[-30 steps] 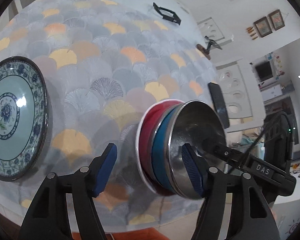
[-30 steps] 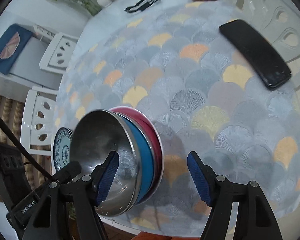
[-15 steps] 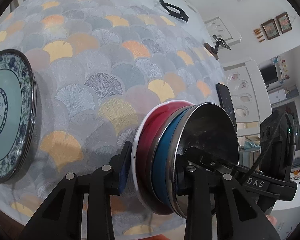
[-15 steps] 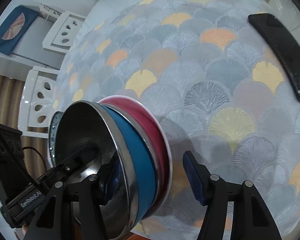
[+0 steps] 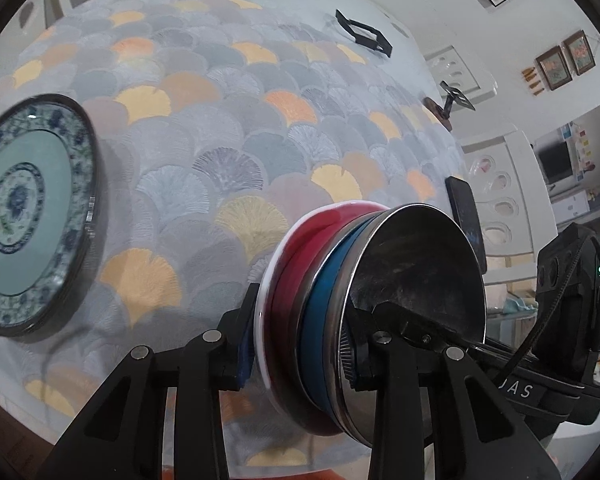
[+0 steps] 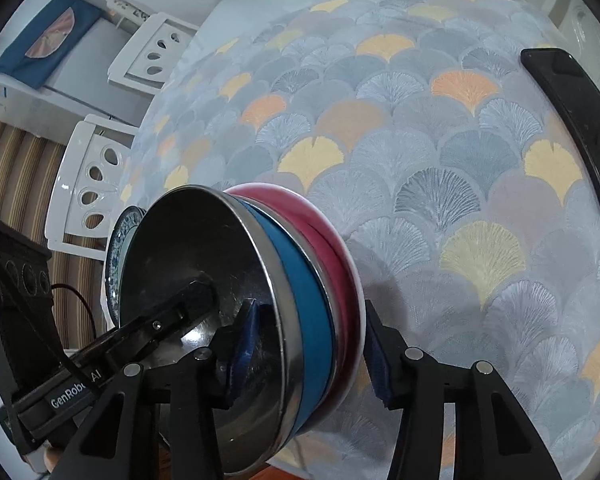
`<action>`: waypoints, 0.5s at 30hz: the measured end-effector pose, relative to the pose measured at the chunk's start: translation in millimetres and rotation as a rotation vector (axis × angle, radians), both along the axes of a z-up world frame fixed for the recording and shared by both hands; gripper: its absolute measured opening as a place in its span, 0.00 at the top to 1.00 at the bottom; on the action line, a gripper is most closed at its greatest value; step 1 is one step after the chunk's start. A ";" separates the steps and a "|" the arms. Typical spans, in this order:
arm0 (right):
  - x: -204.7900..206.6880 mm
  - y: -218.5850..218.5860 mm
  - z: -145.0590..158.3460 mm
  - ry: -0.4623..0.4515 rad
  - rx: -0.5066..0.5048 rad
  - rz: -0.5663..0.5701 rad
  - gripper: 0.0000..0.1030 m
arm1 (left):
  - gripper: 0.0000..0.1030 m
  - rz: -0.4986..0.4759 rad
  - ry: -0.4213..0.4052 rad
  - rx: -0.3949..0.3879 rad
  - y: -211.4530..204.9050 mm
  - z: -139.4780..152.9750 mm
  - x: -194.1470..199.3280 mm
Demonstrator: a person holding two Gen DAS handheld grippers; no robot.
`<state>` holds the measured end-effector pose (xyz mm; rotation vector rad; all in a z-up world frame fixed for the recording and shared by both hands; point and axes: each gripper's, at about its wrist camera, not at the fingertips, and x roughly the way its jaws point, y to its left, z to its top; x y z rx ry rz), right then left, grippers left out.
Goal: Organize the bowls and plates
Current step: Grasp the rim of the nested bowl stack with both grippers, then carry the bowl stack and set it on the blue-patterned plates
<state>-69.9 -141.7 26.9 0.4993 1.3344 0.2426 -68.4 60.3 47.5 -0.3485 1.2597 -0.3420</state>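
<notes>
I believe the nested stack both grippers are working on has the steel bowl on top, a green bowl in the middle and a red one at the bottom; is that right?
Not quite: the middle bowl is blue, not green. The right wrist view shows it clearly between the steel bowl on top and the red bowl at the bottom. The left gripper grips the stack's rim; the right gripper is closing on it.

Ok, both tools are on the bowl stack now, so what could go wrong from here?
1. The left tool pinches the rims of the nested stack at one edge; the steel bowl could slide out of the blue and red ones when tilted.
2. The right tool is closing; uneven squeeze may twist the stack.
3. The stack sits near the table edge and could drop off.
</notes>
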 end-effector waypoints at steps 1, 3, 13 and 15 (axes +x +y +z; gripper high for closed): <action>-0.2 3.3 1.5 0.005 0.001 -0.005 0.52 | 0.71 0.004 -0.005 0.008 1.9 2.3 -0.9; -0.4 9.8 6.0 0.002 0.005 -0.010 0.52 | 0.71 0.022 -0.024 0.027 11.4 13.2 -4.4; 17.7 88.5 58.7 -0.015 0.075 0.028 0.52 | 0.71 0.150 -0.094 0.021 99.0 77.2 1.0; 24.5 114.5 70.0 -0.031 0.081 0.050 0.52 | 0.71 0.168 -0.108 0.030 123.7 88.2 4.5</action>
